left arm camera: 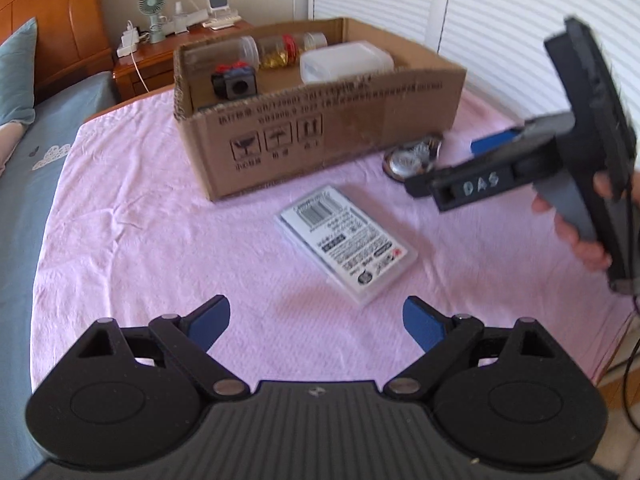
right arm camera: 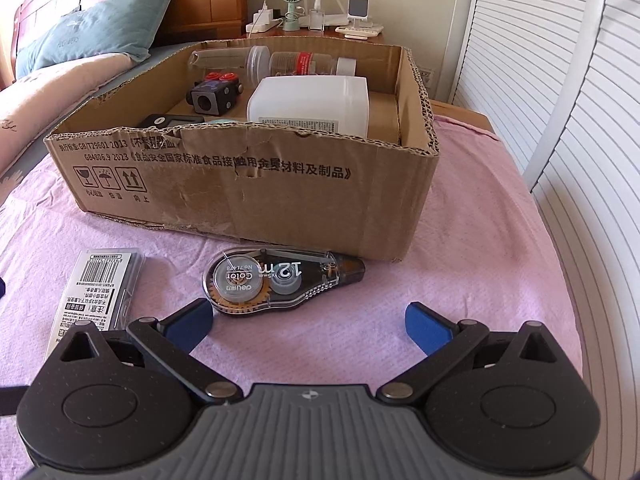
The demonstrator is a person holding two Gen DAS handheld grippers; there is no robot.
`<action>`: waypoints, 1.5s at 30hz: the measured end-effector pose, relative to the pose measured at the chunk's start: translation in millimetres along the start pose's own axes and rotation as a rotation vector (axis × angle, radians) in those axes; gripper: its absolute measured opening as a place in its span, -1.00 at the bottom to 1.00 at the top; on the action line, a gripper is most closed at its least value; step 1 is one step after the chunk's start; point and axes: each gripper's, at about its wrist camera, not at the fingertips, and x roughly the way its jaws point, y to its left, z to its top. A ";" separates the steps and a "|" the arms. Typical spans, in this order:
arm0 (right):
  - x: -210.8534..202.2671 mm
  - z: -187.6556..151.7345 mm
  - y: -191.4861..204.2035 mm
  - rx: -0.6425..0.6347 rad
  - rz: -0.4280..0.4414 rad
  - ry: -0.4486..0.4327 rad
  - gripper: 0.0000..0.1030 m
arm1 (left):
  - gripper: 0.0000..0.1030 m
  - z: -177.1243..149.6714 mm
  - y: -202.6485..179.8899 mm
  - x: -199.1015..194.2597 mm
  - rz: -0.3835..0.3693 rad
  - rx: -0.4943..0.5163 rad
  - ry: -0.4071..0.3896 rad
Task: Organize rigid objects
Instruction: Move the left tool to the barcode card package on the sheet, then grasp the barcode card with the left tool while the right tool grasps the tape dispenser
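Observation:
An open cardboard box [left arm camera: 320, 136] [right arm camera: 248, 184] stands on the pink cloth and holds a white plastic container [right arm camera: 308, 106], clear jars [right arm camera: 280, 62] and a black cube toy [right arm camera: 214, 94]. A flat clear packet with a barcode label [left arm camera: 346, 240] [right arm camera: 98, 292] lies in front of the box. A clear correction tape dispenser [right arm camera: 280, 278] [left arm camera: 412, 158] lies beside it. My left gripper [left arm camera: 316, 322] is open and empty, just short of the packet. My right gripper [right arm camera: 310, 322] is open and empty, just short of the tape dispenser; in the left wrist view its body [left arm camera: 520, 164] hovers over the dispenser.
The pink cloth [left arm camera: 140, 220] covers a table beside a bed with a teal pillow [right arm camera: 100, 20]. A wooden nightstand [left arm camera: 152, 56] with a small fan and chargers stands behind the box. White louvred doors [right arm camera: 560, 100] are on the right.

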 end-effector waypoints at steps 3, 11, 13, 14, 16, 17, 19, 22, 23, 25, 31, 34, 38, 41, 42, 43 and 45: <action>-2.3 -2.3 -0.5 -0.002 0.002 -0.004 1.00 | 0.83 0.8 2.6 10.5 0.013 0.010 0.014; -7.1 -6.6 -4.4 -0.023 0.021 -0.008 1.00 | 0.92 22.2 9.3 33.1 -0.037 0.046 -0.021; -8.1 -7.8 -6.1 -0.030 0.027 -0.006 1.00 | 0.92 28.0 9.2 38.5 -0.053 0.064 -0.031; -8.8 -8.5 -7.0 -0.032 0.029 -0.005 1.00 | 0.93 30.3 8.8 41.0 -0.065 0.074 -0.033; -9.6 -9.6 -8.1 -0.036 0.032 -0.003 1.00 | 0.95 34.7 6.8 45.5 -0.079 0.100 -0.042; -10.2 -10.1 -8.5 -0.037 0.033 -0.002 1.00 | 0.95 36.4 6.1 47.1 -0.091 0.110 -0.046; -10.8 -10.6 -9.0 -0.039 0.035 0.000 1.00 | 0.95 39.2 3.8 50.3 -0.107 0.131 -0.054; -11.2 -11.2 -8.4 -0.040 0.035 -0.003 1.00 | 0.95 43.5 0.8 54.2 -0.116 0.153 -0.068; -10.6 -11.3 -8.6 -0.040 0.035 -0.004 1.00 | 0.94 44.3 0.4 55.4 -0.121 0.150 -0.068; -10.5 -11.6 -8.9 -0.041 0.036 -0.007 1.00 | 0.85 45.7 -0.9 55.6 -0.131 0.138 -0.068; -10.1 -11.4 -8.9 -0.049 0.041 -0.009 1.00 | 0.82 41.9 -3.3 48.9 -0.089 0.092 -0.044; -10.2 -11.9 -9.3 -0.052 0.044 -0.014 1.00 | 0.82 32.7 0.1 38.3 -0.022 -0.002 -0.011; -10.6 -13.1 -8.7 -0.055 0.047 -0.022 1.00 | 0.82 17.6 4.2 25.8 0.002 -0.084 -0.011; -10.2 -12.4 -8.3 -0.064 0.054 -0.020 1.00 | 0.84 15.6 3.9 25.9 0.005 -0.035 -0.010; -10.0 -12.0 -8.1 -0.067 0.057 -0.019 1.00 | 0.84 16.8 4.9 26.5 -0.003 -0.027 -0.008; -10.0 -11.8 -8.1 -0.072 0.062 -0.020 1.00 | 0.84 18.4 5.3 27.7 -0.010 -0.017 -0.006; -9.3 -11.4 -8.1 -0.082 0.072 -0.024 1.00 | 0.82 20.9 4.7 28.6 -0.018 -0.008 -0.002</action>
